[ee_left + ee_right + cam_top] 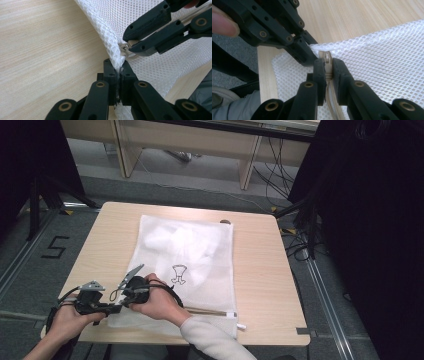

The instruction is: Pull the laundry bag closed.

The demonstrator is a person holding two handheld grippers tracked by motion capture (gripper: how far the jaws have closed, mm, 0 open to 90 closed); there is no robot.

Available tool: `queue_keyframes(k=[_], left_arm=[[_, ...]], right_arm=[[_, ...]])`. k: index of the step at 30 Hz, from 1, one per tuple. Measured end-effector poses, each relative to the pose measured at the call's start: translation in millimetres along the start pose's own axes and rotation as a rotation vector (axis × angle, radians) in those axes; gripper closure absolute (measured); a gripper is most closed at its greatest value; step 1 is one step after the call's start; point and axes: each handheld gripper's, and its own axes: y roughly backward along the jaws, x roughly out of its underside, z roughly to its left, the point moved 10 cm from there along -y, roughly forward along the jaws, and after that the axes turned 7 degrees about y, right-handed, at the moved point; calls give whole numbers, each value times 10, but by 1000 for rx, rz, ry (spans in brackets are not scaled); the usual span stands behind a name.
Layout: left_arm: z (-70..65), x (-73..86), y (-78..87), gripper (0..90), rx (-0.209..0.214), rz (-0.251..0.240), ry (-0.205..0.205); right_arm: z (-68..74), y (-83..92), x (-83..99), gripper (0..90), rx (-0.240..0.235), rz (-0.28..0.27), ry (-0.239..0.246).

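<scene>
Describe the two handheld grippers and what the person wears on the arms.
Both the left gripper and the right gripper are black, with linked jaw bars pinned by brass-coloured rivets. A grey three-cornered plate tops the left one, and thin black cables trail from them. The right arm wears a light, cream-coloured sleeve.

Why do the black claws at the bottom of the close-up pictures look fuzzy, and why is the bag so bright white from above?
Left gripper view: the netting of the mesh bag is sharp, while the left hand-held gripper sits very near the lens and looks soft. Right gripper view: the zipper pull is fairly crisp. High view: room light washes out the bag, blurring its weave.
</scene>
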Motion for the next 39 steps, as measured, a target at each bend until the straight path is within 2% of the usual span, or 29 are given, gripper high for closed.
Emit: queue_keyframes(k=[1, 3, 4, 6, 7, 9, 11, 12, 13, 15, 17, 18, 23, 24, 26, 27, 30, 31, 39], left_arm=[[-2, 4, 7, 858, 10, 9, 1], [3, -5, 6, 859, 9, -12, 7], [10, 4, 16, 858, 2, 2, 6], [8, 7, 13, 858, 8, 7, 2], [-1, -9, -7, 858, 10, -18, 6], [7, 10, 14, 858, 7, 15, -9], [5, 1, 8, 857, 6, 3, 2], [-2, -15, -2, 857, 8, -21, 7], [1, -11, 3, 857, 2, -16, 5], [-8, -7, 6, 857, 10, -8, 6], [-3, -6, 14, 857, 7, -4, 7], [-4, -1, 26, 857, 16, 5, -3], [-9, -6, 24, 857, 18, -1, -2], [-16, -19, 14, 856, 11, -19, 7], [-18, -23, 16, 856, 9, -24, 8], [-20, -17, 32, 856, 18, -10, 2], [-8, -23, 45, 857, 17, -15, 6], [-4, -22, 44, 856, 15, -15, 4], [-15, -27, 38, 856, 9, -21, 2]], right_arm=[[9, -8, 18, 826, -8, 6, 1], [-9, -14, 52, 826, 5, 21, -9], [8, -14, 58, 826, -11, 18, -15], [1, -22, 63, 826, -10, 17, -11], [3, -25, 70, 826, -10, 17, -13], [5, -22, 81, 826, -6, 22, -12], [-6, -15, 94, 826, 1, 25, -3], [-6, -15, 94, 826, 1, 25, -3], [0, -18, 100, 826, 0, 25, -6], [22, -5, 136, 826, -1, 49, -35], [22, -10, 139, 827, -5, 47, -29], [5, -23, 142, 826, -5, 35, -10], [8, -20, 168, 826, -14, 38, -20], [3, -21, 172, 826, -19, 36, -15], [10, -18, 176, 827, -22, 39, -21], [2, -23, 191, 827, -11, 50, -21], [-1, -45, 231, 827, -10, 63, -18], [3, -45, 263, 826, -14, 70, -32], [3, -22, 287, 827, -15, 69, -31]])
